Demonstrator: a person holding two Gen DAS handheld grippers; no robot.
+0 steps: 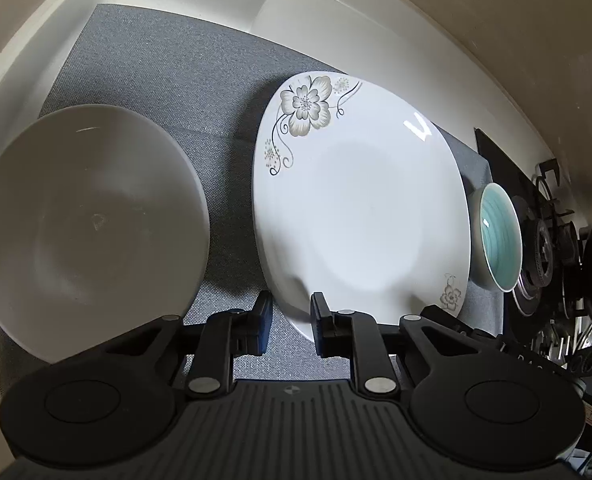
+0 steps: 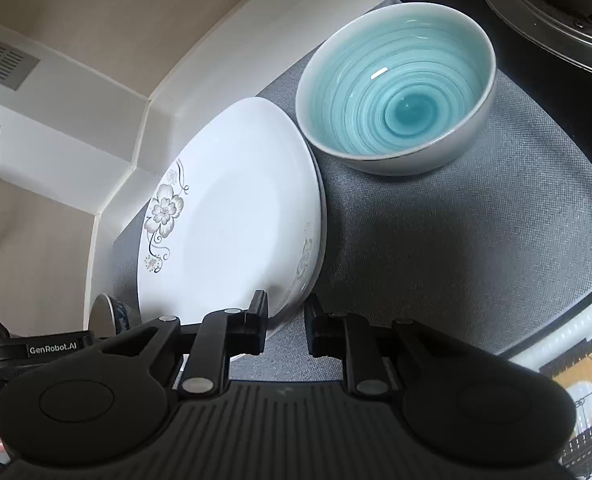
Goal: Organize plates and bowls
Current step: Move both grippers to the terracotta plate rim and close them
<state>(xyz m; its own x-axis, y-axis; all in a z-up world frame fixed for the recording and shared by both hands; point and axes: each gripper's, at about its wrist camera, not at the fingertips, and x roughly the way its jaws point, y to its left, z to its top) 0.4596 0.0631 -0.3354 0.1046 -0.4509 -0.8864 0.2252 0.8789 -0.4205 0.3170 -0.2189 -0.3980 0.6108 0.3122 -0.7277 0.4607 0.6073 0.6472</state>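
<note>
Here, on a grey woven mat [image 1: 168, 80], the plain pale-grey round bowl [image 1: 88, 220] sits at the left, its near edge cut off behind the left gripper [image 1: 292, 320]. Just right of it lies the white ceramic plate with a grey flower print [image 1: 360, 208]; its near rim passes between that gripper's narrowly parted jaws, though whether the pads press on it is hard to tell. The right gripper [image 2: 286, 322] straddles the plate's opposite rim, jaws equally close, contact unclear. Beyond, the teal-glazed ringed bowl [image 2: 400, 92] stands upright beside the plate. A black gas hob [image 2: 556, 4] is cropped at the far right.
</note>
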